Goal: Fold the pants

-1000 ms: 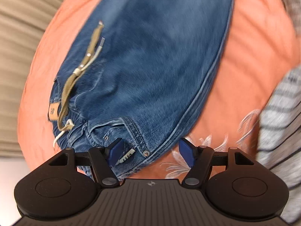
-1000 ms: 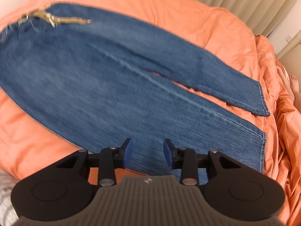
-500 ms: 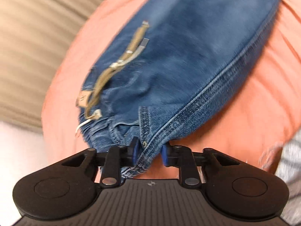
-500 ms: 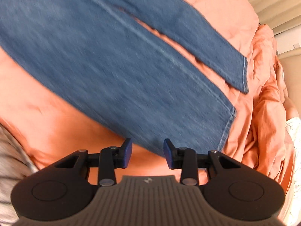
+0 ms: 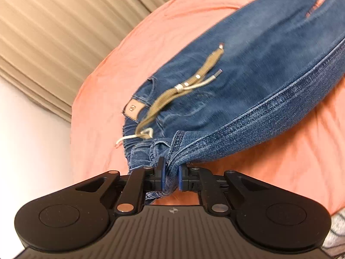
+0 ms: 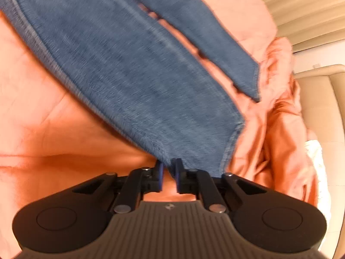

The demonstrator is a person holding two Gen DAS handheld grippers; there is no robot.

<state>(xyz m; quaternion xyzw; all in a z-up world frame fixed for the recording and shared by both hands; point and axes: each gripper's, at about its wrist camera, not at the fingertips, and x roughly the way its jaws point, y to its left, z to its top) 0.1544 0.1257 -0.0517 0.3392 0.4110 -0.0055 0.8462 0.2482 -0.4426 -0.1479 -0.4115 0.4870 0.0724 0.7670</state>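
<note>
Blue jeans (image 5: pixel 248 69) lie on an orange bedspread (image 5: pixel 133 49). Their waist end, with a tan drawstring (image 5: pixel 170 95) and a leather patch (image 5: pixel 133 108), is near me in the left wrist view. My left gripper (image 5: pixel 171 176) is shut on the near waistband corner and lifts it a little. In the right wrist view the two legs (image 6: pixel 133 64) run away towards the upper left, hems at the right. My right gripper (image 6: pixel 168 176) is closed to a narrow gap on the near leg's side edge, close to its hem (image 6: pixel 232 142).
Beige curtains (image 5: pixel 54 32) hang behind the bed. The bedspread bunches in folds (image 6: pixel 278 116) at the right of the hems. A beige cushioned piece (image 6: pixel 321 99) stands at the far right. A grey striped cloth (image 5: pixel 336 233) shows at the lower right edge.
My left gripper closed on the waistband corner and raised it. My right gripper moved towards the hem end of the near leg and closed on its edge.
</note>
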